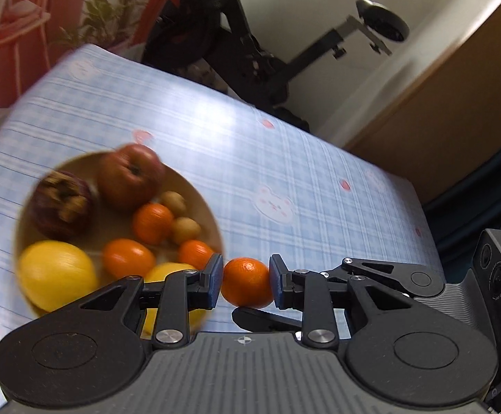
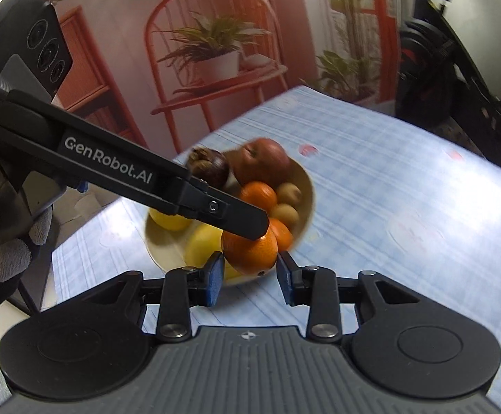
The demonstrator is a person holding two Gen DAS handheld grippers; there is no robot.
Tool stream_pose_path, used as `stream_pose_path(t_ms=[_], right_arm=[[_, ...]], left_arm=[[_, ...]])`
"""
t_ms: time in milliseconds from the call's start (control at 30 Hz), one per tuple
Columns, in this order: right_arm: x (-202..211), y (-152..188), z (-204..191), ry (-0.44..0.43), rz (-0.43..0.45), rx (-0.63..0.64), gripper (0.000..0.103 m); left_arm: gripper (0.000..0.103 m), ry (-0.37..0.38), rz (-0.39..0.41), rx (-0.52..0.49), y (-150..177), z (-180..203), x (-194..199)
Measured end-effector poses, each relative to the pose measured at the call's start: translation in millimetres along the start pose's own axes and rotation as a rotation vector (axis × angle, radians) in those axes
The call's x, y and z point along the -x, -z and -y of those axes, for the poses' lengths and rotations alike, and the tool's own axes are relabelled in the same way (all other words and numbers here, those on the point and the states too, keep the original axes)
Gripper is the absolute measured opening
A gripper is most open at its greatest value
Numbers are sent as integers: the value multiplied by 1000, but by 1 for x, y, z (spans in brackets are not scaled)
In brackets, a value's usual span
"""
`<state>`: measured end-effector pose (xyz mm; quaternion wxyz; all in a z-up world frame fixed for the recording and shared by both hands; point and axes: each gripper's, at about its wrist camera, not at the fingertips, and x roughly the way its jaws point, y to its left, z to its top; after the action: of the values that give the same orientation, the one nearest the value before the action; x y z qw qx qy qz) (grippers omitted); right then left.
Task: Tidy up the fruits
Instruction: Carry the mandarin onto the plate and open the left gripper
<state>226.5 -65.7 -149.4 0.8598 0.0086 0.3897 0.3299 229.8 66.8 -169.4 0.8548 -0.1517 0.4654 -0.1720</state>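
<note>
Nine fruits sit in the bowl (image 1: 212,220): an apple (image 1: 131,176), a mangosteen (image 1: 60,203), lemons, small oranges, longans. Left gripper (image 1: 246,284) is clenched on one more orange (image 1: 247,286), held just beside the bowl rim above the tablecloth (image 1: 285,158). Right gripper (image 2: 250,276) is released, holding nothing. Judged nearly complete; no loose fruit visible on the cloth.

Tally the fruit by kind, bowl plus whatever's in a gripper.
Tangerines: 4, three in the wooden bowl, one tangerine held by the left gripper
Lemons: 2
Red apple: 1
Mangosteen: 1
Small brown fruits, likely longans: 2
Total: 10
</note>
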Motion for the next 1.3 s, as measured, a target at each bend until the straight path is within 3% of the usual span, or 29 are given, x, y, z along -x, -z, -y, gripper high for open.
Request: stream_pose_path(t_ms=[333,833,1167,1300], right_arm=[[-58,-38,-32,-42,-54,134,36],[-96,-54,-20,-7,-96,126,36],[-69,-44,-15,41,-67,115,38],[-45,-33,-8,85,-37,81,38]], left_arm=[[30,-32,69,119,-16,-61,25],[29,0,83,200,-31,-99,5],[29,-53,101,167,-31,-85,10],[29,-86,112,105,-26,-63,17]])
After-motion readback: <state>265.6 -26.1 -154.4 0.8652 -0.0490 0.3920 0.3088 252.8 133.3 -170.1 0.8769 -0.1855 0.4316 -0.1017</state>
